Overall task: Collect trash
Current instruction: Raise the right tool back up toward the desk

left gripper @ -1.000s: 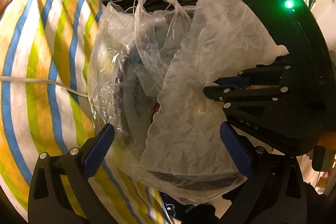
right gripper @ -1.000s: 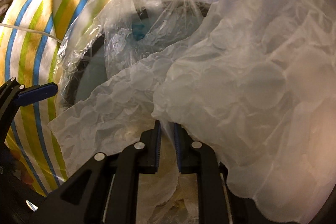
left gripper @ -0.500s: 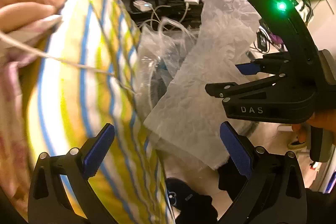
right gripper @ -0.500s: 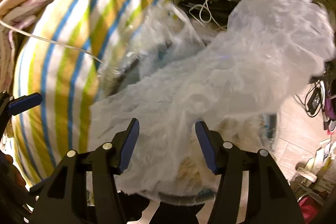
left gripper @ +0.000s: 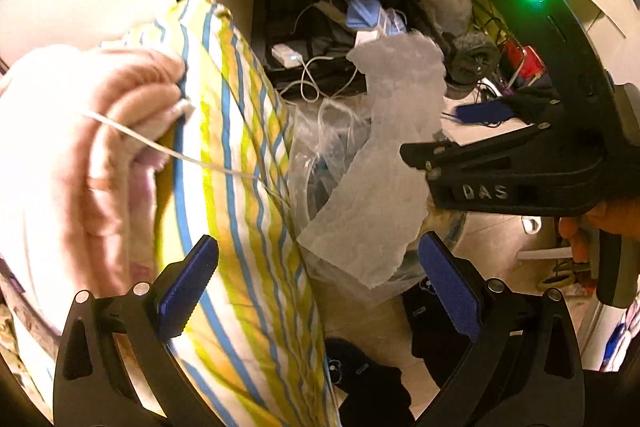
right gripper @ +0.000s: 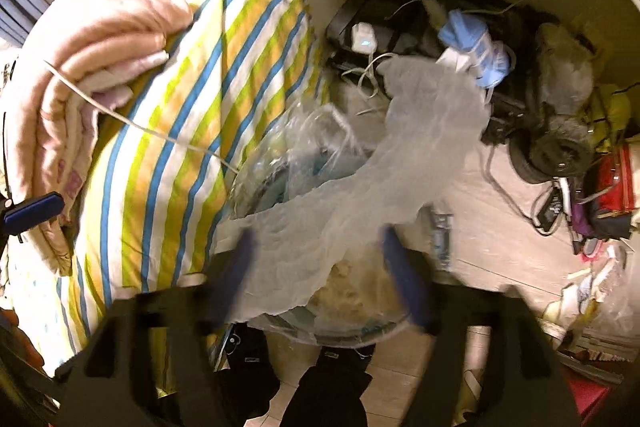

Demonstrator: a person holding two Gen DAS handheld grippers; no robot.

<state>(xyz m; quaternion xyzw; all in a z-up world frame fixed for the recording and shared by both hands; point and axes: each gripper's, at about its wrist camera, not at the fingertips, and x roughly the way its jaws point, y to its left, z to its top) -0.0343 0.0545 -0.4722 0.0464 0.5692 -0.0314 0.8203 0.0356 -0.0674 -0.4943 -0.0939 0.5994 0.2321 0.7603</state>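
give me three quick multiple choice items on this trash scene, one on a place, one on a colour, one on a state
1. Where does the bubble wrap sheet lie?
A. over the bin lined with a clear bag
B. flat on top of the striped pillow
C. folded on the pink blanket

2. What colour are the pads of the left tool?
A. red
B. blue
C. white

3. How does the left tool stand?
A. open, nothing between its pads
B. shut on the white cable
C. shut on the bubble wrap sheet

Key: 1 A, the sheet drapes over the bin beside the striped pillow. 2 B, both pads show blue in the left wrist view. 3 A, its pads stand far apart and press on nothing; the right tool has its jaws opening, with the sheet below them and not pinched.
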